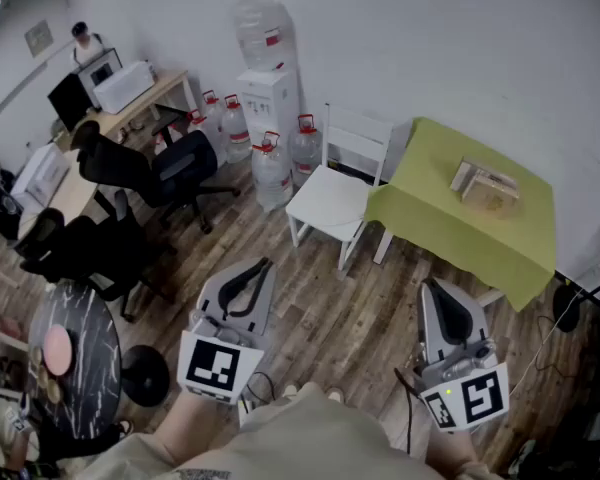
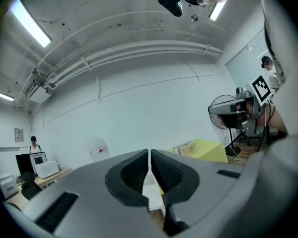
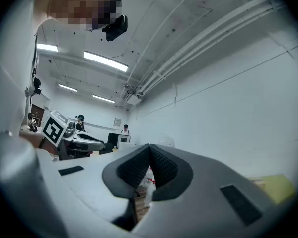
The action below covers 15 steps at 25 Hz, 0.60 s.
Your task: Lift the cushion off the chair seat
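Left gripper (image 1: 263, 268) and right gripper (image 1: 435, 290) I hold shut, empty, level: chair (image 1: 335, 196) stands well ahead, nothing yet to grasp.

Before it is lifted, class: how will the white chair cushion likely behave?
The cushion looks thin and flat, so probably light, likely sagging if gripped at one edge. Lying flat on the chair, it seems unlikely to roll.

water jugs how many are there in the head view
6. One jug sits atop the dispenser; five stand on the floor: one in front, one by the white chair, three left of the dispenser. Others may hide behind the black chair.
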Each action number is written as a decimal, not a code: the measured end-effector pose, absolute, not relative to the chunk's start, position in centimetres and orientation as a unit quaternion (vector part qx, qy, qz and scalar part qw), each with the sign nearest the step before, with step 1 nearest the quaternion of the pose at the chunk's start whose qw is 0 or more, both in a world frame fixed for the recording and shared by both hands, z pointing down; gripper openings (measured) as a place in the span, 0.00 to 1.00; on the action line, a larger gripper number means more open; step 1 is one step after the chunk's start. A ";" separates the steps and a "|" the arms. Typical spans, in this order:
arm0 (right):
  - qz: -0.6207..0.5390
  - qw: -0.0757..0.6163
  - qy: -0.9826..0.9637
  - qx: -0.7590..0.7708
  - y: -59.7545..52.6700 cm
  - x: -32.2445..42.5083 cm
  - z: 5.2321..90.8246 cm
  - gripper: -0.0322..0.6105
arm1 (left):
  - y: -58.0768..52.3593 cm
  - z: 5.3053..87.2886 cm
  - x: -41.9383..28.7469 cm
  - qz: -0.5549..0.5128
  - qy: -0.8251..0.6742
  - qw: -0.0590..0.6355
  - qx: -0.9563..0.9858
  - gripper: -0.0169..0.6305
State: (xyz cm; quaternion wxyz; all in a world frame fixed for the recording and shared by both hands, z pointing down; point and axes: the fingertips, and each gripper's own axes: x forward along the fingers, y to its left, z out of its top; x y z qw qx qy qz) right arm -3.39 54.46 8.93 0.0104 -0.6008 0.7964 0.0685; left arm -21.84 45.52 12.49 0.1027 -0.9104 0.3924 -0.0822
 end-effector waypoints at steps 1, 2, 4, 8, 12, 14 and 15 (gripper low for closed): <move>0.065 0.013 0.795 -0.603 54.4 -3.1 9.0 0.09 | 45.5 12.6 -21.7 -0.083 0.393 0.101 -0.910 0.08; 0.062 0.015 0.794 -0.605 54.4 -2.8 9.2 0.09 | 45.5 12.7 -21.6 -0.084 0.393 0.100 -0.910 0.08; 0.055 0.017 0.792 -0.608 54.4 -2.1 9.3 0.09 | 45.5 12.8 -21.2 -0.086 0.394 0.098 -0.910 0.08; 0.053 0.019 0.796 -0.603 54.5 -1.2 9.6 0.09 | 45.7 12.9 -20.2 -0.088 0.393 0.096 -0.910 0.08; 0.057 0.028 0.807 -0.587 54.8 -0.7 9.7 0.09 | 45.8 13.0 -19.0 -0.090 0.393 0.096 -0.910 0.08; 0.057 0.030 0.808 -0.586 55.0 -0.1 9.8 0.09 | 46.0 13.0 -18.4 -0.090 0.396 0.096 -0.909 0.08; 0.056 0.031 0.808 -0.586 55.1 0.3 9.9 0.09 | 46.2 13.1 -18.1 -0.091 0.397 0.096 -0.908 0.08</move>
